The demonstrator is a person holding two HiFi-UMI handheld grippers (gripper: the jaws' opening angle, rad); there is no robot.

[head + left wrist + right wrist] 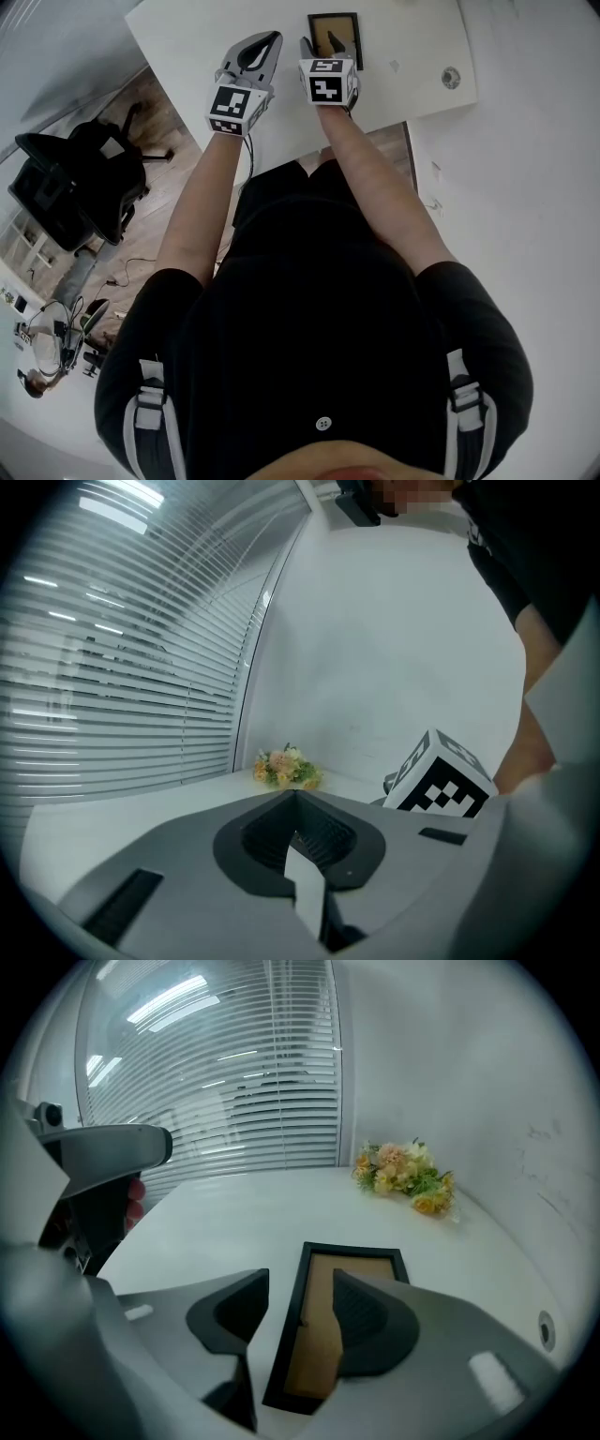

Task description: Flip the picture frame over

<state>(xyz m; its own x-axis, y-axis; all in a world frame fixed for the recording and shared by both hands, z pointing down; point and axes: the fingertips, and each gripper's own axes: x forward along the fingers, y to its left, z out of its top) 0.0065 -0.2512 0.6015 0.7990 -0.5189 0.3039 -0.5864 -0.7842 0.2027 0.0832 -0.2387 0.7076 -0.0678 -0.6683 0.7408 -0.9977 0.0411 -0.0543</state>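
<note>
Picture frame [314,1335] flat on table [234,1213]; flowers [403,1177] behind it.

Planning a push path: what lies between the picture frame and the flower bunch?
Only bare white table separates the picture frame from the flower bunch; the right gripper view shows it.

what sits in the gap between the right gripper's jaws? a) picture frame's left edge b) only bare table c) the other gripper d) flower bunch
a: the right gripper has its jaws parted, with the black left rail of the picture frame lying between them.
</note>
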